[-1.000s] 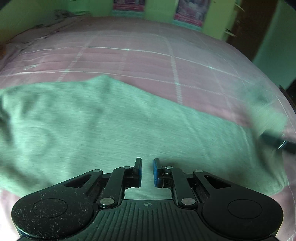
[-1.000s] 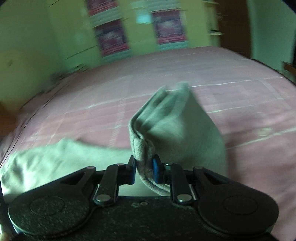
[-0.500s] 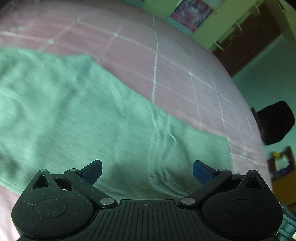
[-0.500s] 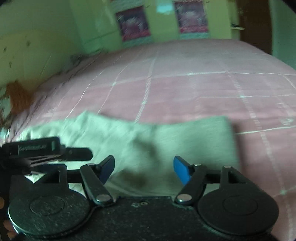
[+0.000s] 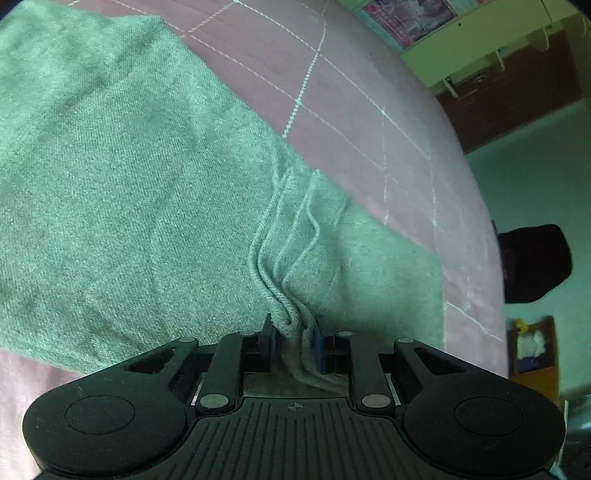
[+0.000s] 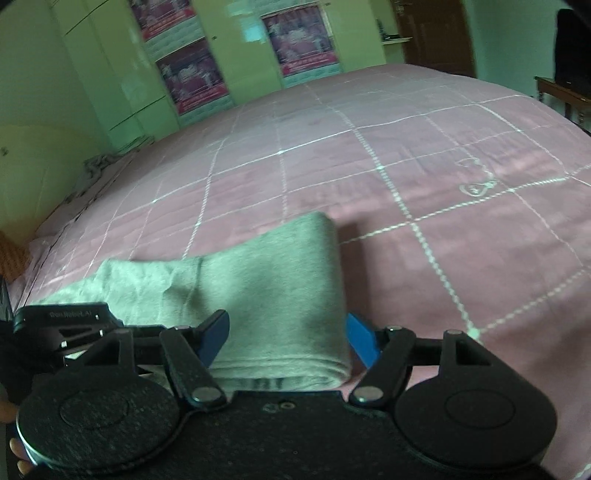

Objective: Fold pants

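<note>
Grey-green pants lie flat on the pink checked bedspread. My left gripper is shut on a bunched fold of the pants at their near edge, where several layers pinch together. In the right wrist view the folded end of the pants lies on the bedspread. My right gripper is open, its blue fingertips on either side of the folded end, holding nothing. The left gripper's body shows at the left edge of that view.
Green walls with posters stand behind the bed. A dark door and a wooden table are at the right. A black chair stands beyond the bed's right edge.
My left gripper opened, moved to the pants' edge and shut on the bunched fold. My right gripper laid the fold it held onto the pants and opened.
</note>
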{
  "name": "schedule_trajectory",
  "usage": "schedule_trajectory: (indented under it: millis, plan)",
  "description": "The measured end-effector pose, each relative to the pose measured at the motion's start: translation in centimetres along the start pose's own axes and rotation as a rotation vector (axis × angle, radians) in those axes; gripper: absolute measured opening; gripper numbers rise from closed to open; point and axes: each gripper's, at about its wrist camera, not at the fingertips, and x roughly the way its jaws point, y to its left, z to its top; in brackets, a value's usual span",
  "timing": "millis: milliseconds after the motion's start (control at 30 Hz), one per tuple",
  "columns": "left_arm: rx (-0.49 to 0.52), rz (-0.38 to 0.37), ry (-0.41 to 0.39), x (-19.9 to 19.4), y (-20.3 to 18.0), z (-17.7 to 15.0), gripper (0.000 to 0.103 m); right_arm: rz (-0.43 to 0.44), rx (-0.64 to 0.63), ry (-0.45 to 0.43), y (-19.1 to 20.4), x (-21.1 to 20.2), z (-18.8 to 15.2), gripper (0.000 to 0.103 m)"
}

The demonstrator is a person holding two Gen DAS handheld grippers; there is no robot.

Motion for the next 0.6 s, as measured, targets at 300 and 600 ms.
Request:
schedule_trajectory:
  millis: [300, 600]
  plan:
    - [0.133, 0.011, -0.205, -10.0, 1.8, 3.4, 0.019, -0.081, -0.025, -0.03, 0.1, 0.6, 1.4, 0.051]
    - [0.107, 0.167, -0.095, -7.5, 8.0, 1.2, 0.032, -0.028, -0.211, 0.096, 7.3, 5.2, -1.1, 0.039]
